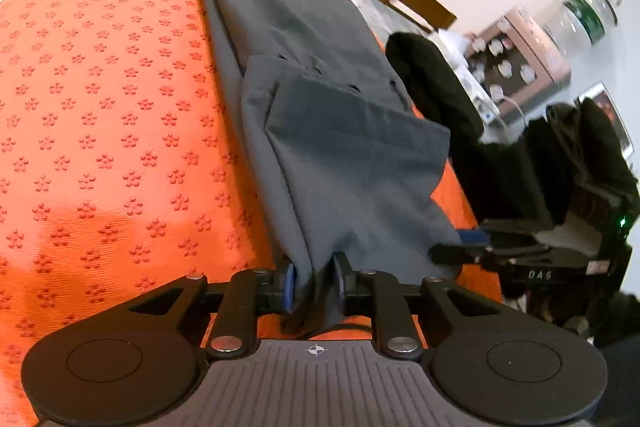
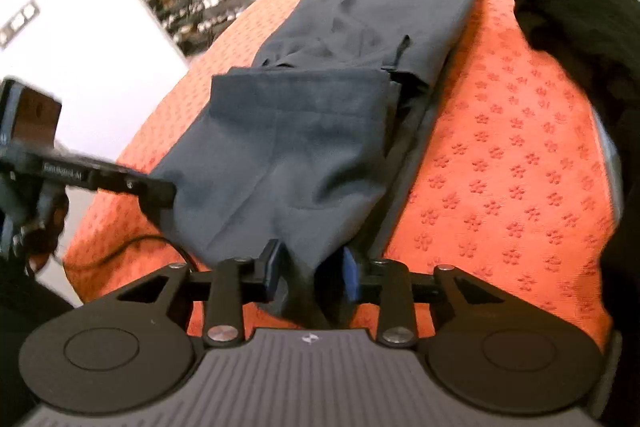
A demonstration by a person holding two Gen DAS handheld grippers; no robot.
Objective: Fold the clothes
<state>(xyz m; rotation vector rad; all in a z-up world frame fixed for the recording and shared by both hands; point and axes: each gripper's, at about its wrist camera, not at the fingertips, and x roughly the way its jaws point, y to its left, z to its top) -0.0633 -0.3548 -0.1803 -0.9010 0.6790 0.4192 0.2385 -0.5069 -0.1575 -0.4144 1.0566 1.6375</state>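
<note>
grey trousers [image 1: 320, 131] lie lengthwise on the orange bench [image 1: 100, 107] — already folded partway; left gripper [image 1: 314, 281] and right gripper [image 2: 310, 267] fingers each pinch the near edge — another fold seems left.

White letters "DAS" stand on the right tongs [image 1: 460, 255]; small print on the left tongs [image 2: 164, 193] is illegible.

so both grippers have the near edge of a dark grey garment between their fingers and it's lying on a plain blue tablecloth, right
Not quite: the cloth is wrong. Both wrist views show an orange tablecloth with a raised flower pattern, not plain blue. The rest holds: the left gripper and right gripper each have the near edge of the dark grey garment between their fingers.
</note>
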